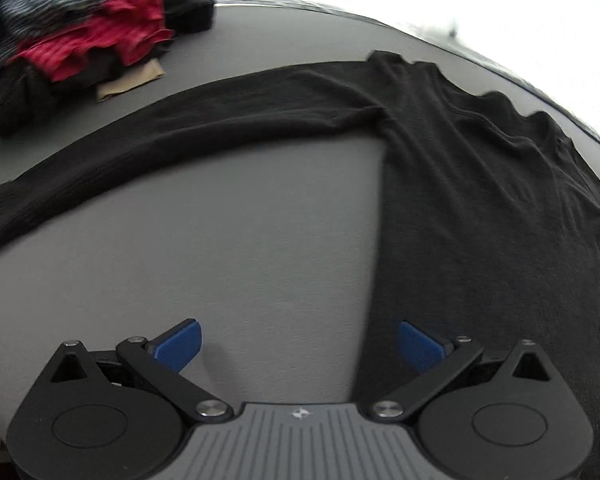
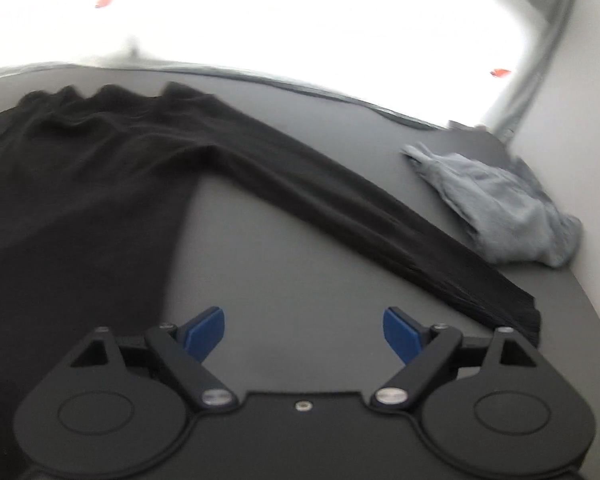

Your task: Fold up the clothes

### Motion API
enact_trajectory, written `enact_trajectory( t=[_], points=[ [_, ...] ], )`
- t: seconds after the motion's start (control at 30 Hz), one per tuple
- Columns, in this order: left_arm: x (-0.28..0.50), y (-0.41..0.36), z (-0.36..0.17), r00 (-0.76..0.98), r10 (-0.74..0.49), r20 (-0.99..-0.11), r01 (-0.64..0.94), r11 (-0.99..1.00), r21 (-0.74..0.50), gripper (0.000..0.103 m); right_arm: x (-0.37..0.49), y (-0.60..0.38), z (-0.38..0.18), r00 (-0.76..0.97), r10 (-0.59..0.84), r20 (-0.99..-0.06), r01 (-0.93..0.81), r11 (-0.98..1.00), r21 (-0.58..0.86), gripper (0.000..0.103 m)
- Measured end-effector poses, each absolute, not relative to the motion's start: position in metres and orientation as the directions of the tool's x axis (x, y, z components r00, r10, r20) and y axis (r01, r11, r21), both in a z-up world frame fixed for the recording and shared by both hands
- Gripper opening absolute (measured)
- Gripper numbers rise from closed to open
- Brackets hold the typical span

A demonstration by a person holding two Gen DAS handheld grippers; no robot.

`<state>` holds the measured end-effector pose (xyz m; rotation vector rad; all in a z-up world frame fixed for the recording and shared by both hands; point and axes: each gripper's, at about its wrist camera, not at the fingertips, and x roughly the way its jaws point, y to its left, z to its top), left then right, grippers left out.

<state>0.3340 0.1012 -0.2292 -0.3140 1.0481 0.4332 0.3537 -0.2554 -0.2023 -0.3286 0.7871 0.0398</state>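
Note:
A black long-sleeved shirt (image 1: 480,184) lies flat on the grey table (image 1: 240,240). In the left wrist view its body fills the right side and one sleeve (image 1: 160,140) stretches out to the left. My left gripper (image 1: 299,340) hangs open above bare table beside the shirt's edge, with nothing between its blue pads (image 1: 180,344). In the right wrist view the shirt's body (image 2: 80,208) is on the left and the other sleeve (image 2: 360,216) runs to the right, its cuff near the table's right edge. My right gripper (image 2: 303,330) stands open over bare table, holding nothing.
A pile of clothes (image 1: 84,40), red, black and striped, sits at the table's far left corner. A crumpled grey garment (image 2: 512,208) lies at the far right next to a white wall (image 2: 580,120). Beyond the table's far edge is a bright white surface.

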Motion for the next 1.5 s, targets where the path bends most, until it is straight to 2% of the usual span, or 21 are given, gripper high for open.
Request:
enact_trajectory(
  t=[0.1,0.27,0.37,0.47,0.57,0.73,0.97,1.1,1.27,1.37,1.43,1.47,1.5],
  points=[
    [0.312,0.145,-0.221,0.438,0.230,-0.869,-0.549,0.834,-0.056,0.103,0.343,-0.219,-0.195,0.722,-0.018,-0.692,-0.233,0.935,-0.267,0.093],
    [0.284,0.223,-0.212,0.429,0.316,-0.846,-0.622,0.783,-0.022,0.103,0.325,-0.155,-0.196,0.719,0.005,-0.695,-0.270,0.924,-0.272,0.094],
    [0.270,0.274,-0.216,0.418,0.371,-0.829,-0.673,0.740,-0.008,0.103,0.316,-0.126,-0.211,0.666,0.001,-0.746,-0.270,0.932,-0.240,0.095],
    [0.262,0.322,-0.223,0.405,0.394,-0.825,-0.728,0.685,-0.030,0.103,0.305,-0.114,-0.220,0.652,-0.054,-0.756,-0.187,0.955,-0.230,0.096],
    [0.259,0.362,-0.230,0.407,0.359,-0.840,-0.747,0.660,-0.080,0.103,0.297,-0.113,-0.217,0.630,-0.112,-0.768,-0.084,0.974,-0.211,0.097],
    [0.267,0.375,-0.237,0.417,0.347,-0.840,-0.662,0.750,-0.018,0.103,0.271,-0.110,-0.218,0.603,-0.168,-0.780,0.059,0.984,-0.166,0.097],
    [0.267,0.326,-0.224,0.521,0.110,-0.846,-0.440,0.884,-0.156,0.103,0.239,-0.127,-0.207,0.569,-0.259,-0.780,0.156,0.966,-0.207,0.097],
    [0.271,0.270,-0.213,0.554,-0.103,-0.826,-0.206,0.945,-0.256,0.103,0.232,-0.166,-0.197,0.562,-0.299,-0.772,0.248,0.950,-0.188,0.096],
    [0.265,0.195,-0.208,0.506,-0.387,-0.771,0.040,0.903,-0.427,0.103,0.232,-0.222,-0.188,0.573,-0.266,-0.775,0.279,0.953,-0.120,0.083],
    [0.259,0.149,-0.215,0.449,-0.440,-0.778,0.124,0.893,-0.433,0.103,0.239,-0.247,-0.189,0.585,-0.145,-0.798,0.207,0.978,-0.026,0.077],
    [0.255,0.124,-0.225,0.409,-0.465,-0.785,0.129,0.881,-0.455,0.100,0.246,-0.255,-0.195,0.570,-0.062,-0.819,0.137,0.990,0.021,0.062],
    [0.253,0.117,-0.226,0.418,-0.449,-0.789,0.118,0.888,-0.444,0.100,0.250,-0.258,-0.200,0.555,-0.023,-0.832,0.106,0.993,0.043,0.050],
    [0.250,0.109,-0.227,0.427,-0.433,-0.794,0.106,0.896,-0.432,0.094,0.251,-0.259,-0.203,0.542,-0.002,-0.840,0.083,0.995,0.052,0.045]
  ],
)
